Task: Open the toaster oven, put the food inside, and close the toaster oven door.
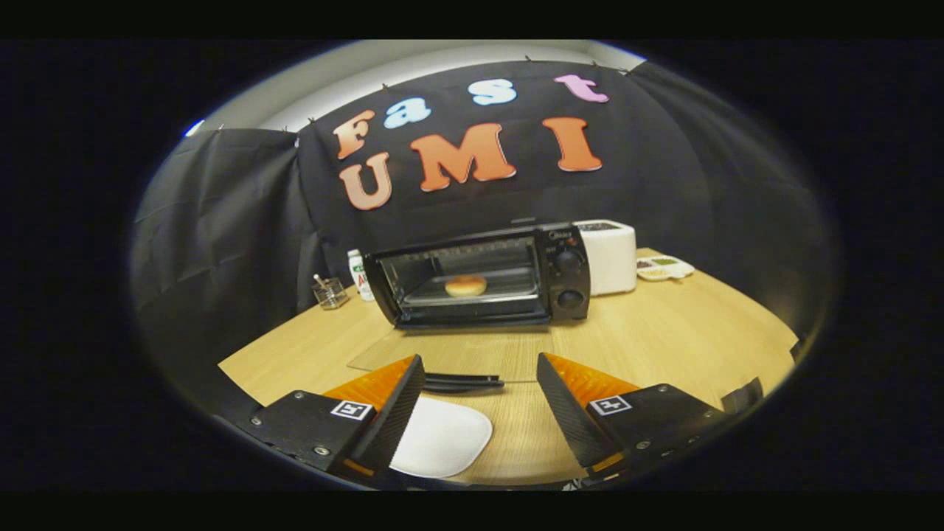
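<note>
Gripper [480,383] spread, holding nothing; bun [466,285] inside open toaster oven [483,274], glass door's handle partly hidden.

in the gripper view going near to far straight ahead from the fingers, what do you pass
open gripper with nothing between its fingers → white plate → door handle → open glass door lying flat on the table → bun on the tray inside the toaster oven
</note>
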